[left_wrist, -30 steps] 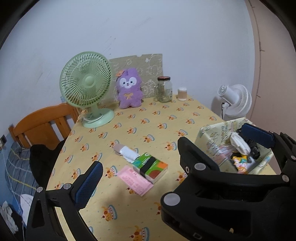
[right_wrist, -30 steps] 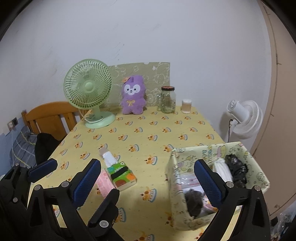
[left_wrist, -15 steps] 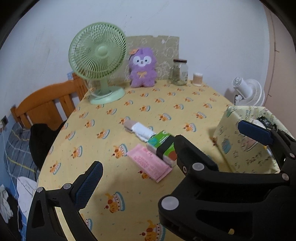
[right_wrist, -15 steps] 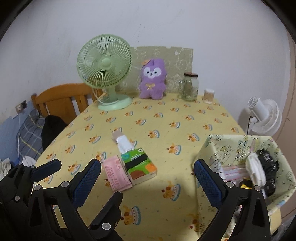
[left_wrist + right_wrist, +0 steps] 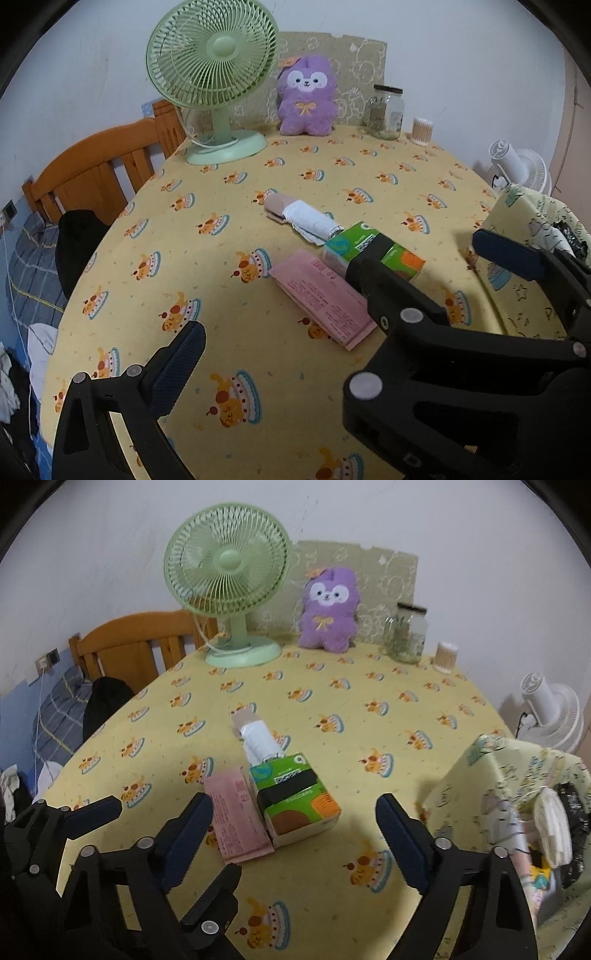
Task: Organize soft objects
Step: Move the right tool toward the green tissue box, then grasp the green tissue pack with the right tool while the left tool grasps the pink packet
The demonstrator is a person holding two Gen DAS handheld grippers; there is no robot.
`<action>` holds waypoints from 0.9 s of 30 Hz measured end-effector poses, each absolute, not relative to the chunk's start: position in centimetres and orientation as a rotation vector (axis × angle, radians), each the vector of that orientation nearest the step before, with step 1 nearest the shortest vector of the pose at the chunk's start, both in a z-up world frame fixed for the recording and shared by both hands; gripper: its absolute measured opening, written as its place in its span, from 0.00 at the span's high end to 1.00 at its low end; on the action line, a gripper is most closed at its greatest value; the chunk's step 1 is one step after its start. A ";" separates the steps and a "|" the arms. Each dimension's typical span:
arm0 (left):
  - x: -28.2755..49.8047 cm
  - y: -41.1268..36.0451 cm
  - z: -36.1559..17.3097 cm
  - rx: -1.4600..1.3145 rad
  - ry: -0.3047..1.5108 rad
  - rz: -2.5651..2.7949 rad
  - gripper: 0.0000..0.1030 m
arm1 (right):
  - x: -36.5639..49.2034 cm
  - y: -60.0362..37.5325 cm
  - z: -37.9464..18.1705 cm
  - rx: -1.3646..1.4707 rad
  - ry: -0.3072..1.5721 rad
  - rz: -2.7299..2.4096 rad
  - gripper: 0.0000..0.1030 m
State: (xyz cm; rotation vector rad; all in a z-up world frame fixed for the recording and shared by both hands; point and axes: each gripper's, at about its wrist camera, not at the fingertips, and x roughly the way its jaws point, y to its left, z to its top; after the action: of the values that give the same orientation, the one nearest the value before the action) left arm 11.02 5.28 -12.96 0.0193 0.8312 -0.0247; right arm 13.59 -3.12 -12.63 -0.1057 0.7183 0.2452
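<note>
A green tissue pack lies mid-table beside a flat pink pack. Just behind them is a rolled white and beige cloth. A purple plush sits at the far edge. My right gripper hovers low over the near end of the green pack. Its jaws are closing with the pack between them, and the pads do not touch it. My left gripper is open over bare tablecloth, just left of the right one; its right finger is hidden.
A yellow fabric bin with several items inside stands at the right table edge. At the back stand a green desk fan, a glass jar and a swab tub. A wooden chair is on the left, a white floor fan on the right.
Both grippers have come down and closer to the table, so the packs look larger. The right jaws have narrowed a little around the green pack.
</note>
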 end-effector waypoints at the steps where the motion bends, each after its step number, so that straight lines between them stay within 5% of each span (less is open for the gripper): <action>1: 11.3 5.3 -13.2 0.019 0.838 -0.026 0.00 | 13.9 -3.0 -12.9 -0.102 0.731 0.251 0.15; 13: 14.0 5.0 -15.1 0.031 0.905 -0.012 0.00 | 17.3 -2.9 -15.9 -0.098 0.841 0.234 0.21; 17: 14.4 4.8 -15.5 0.041 0.917 -0.019 0.01 | 18.2 -3.0 -16.6 -0.092 0.886 0.262 0.36; 27: 15.2 4.4 -15.3 0.031 0.914 -0.039 0.00 | 18.5 -3.9 -16.1 -0.092 0.880 0.237 0.45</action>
State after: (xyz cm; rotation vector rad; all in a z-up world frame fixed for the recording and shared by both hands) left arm 15.18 4.39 -15.33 0.0306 0.9136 -0.0393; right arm 18.49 -3.95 -16.13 -0.0924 0.8802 0.2372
